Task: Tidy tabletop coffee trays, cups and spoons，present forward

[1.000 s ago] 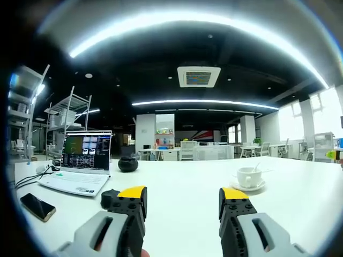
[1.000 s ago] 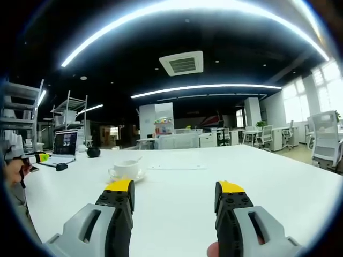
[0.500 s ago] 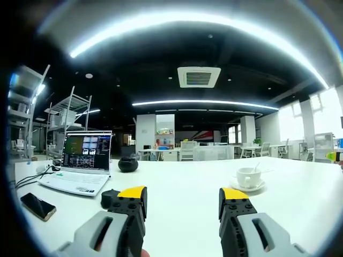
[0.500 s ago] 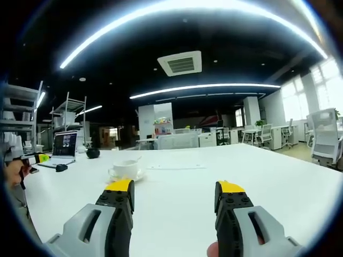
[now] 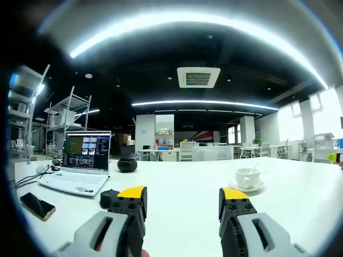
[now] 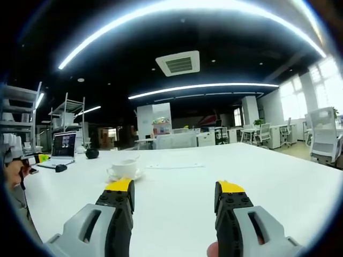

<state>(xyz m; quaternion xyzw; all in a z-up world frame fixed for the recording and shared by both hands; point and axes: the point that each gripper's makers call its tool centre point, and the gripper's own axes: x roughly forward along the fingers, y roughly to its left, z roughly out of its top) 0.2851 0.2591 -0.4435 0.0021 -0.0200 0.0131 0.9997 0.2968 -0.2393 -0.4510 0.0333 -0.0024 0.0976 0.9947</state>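
**Both hand-held grippers hover spread over the white surface, cup off ahead**

In the left gripper view, the left hand-held gripper rises from the bottom with its yellow-tipped jaws spread wide and nothing between them. Ahead and to the right, a white cup sits on its saucer on the white surface, with a spoon handle sticking up out of it. To the left stands an open laptop with a lit screen, a phone lying near the edge in front of it. A round black object sits beyond the laptop, and a small black item lies just beside the left jaw.

In the right gripper view, the right hand-held gripper is likewise spread and empty above the surface. The cup on its saucer lies ahead and to the left, well apart from the jaws. A flat pale sheet lies just right of it. Far left, the laptop stands open.
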